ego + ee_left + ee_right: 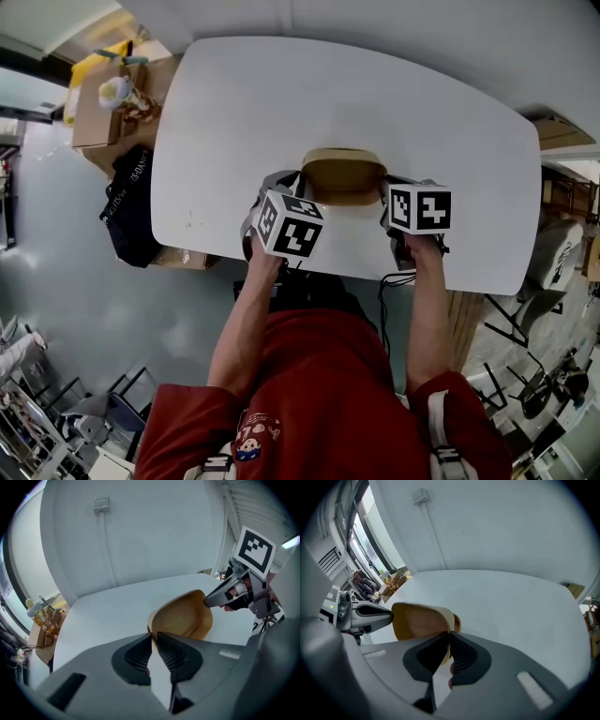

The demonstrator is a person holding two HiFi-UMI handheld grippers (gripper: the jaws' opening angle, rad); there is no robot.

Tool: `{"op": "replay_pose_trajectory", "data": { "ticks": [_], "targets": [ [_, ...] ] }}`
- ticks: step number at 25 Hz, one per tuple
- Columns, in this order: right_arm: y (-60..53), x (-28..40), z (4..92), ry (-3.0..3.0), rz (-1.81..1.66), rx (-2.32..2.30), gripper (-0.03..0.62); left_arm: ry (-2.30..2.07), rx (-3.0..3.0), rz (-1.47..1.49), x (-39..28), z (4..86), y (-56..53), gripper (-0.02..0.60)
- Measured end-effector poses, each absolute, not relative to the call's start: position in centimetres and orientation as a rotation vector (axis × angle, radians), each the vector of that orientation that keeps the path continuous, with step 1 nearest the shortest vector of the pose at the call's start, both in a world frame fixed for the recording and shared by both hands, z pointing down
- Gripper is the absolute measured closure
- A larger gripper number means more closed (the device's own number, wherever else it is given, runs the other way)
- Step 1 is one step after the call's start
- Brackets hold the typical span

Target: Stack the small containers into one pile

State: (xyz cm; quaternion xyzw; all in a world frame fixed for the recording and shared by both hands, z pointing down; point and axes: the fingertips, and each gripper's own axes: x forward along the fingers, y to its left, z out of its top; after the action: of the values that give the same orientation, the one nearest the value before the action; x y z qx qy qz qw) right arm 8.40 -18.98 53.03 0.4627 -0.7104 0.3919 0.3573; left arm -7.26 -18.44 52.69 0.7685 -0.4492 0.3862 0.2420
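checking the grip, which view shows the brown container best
Left gripper view: the brown container shows its open inside and most of its rim. Head view: small, from above, ends hidden. Right gripper view: only its upper part.

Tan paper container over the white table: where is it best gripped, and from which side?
Pinch the tan paper container by its thin rim at opposite ends, from either side: its open shallow shape leaves an edge there, where the left tool and right tool grip.

My white, round-cornered worktop point(234, 112) faces a pale wall point(154, 531) carrying a small box point(101, 502) with a cable run below. Cardboard boxes point(98, 117) and a black bag point(131, 202) sit on the grey floor point(66, 281) beside it. Windows point(358, 536) line one side.
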Motion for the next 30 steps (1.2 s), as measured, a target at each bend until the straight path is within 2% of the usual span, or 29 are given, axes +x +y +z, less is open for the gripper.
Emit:
{"op": "replay_pose_trajectory", "data": {
  "ticks": [15,17,19,30],
  "targets": [
    [-19.8,8.3,55.0,-1.793,1.029,1.175,0.577,-1.178,2.068,1.088,-7.3,54.7,-18.9,0.534],
    [-20.0,8.3,54.8,-1.798,1.037,1.169,0.577,-1.175,2.069,1.097,-7.2,54.5,-19.0,0.537],
    [-20.0,7.9,54.5,-1.819,1.062,1.154,0.585,-1.17,2.08,1.1,-7.0,54.1,-19.2,0.58],
    [-19.7,7.3,54.2,-1.843,1.085,1.139,0.586,-1.174,2.09,1.111,-6.9,54.0,-18.4,0.578]
  ]
}}
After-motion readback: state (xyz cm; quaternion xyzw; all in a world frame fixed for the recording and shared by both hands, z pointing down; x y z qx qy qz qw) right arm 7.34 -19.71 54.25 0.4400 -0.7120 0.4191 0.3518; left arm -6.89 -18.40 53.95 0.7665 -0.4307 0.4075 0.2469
